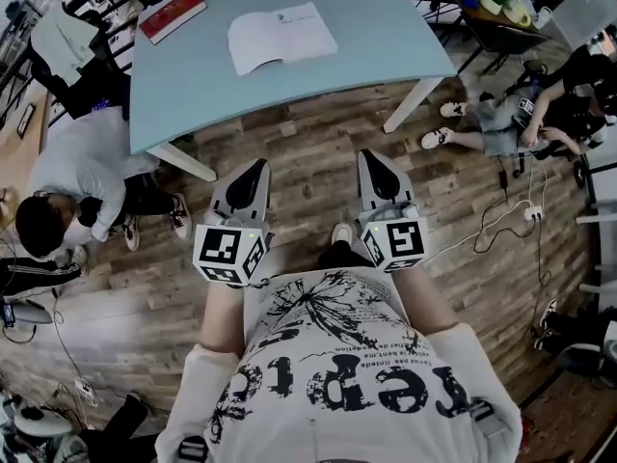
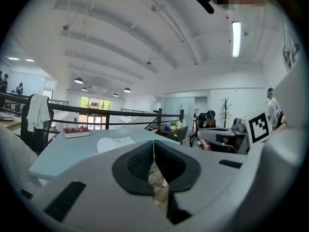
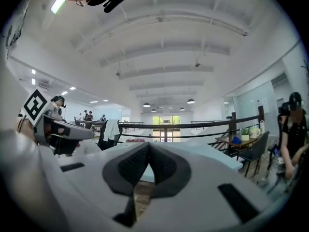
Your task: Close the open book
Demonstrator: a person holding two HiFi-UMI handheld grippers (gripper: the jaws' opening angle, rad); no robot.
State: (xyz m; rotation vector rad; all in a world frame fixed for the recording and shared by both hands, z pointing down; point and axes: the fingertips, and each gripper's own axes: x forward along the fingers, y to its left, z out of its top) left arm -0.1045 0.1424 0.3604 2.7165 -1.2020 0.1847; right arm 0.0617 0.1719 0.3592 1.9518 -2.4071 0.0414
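Note:
The open book lies flat with white pages up on the pale blue table; in the left gripper view the open book is a pale sheet on the far tabletop. Both grippers hang over the wooden floor, short of the table's near edge. My left gripper is shut with nothing in it, and its pads meet at the tip. My right gripper is also shut and empty, level with the left. The left gripper and the right gripper both point toward the table.
A closed red book lies at the table's far left corner. One person sits by the left table leg, another person sits on the floor at right. Cables trail across the floor. A railing runs behind the table.

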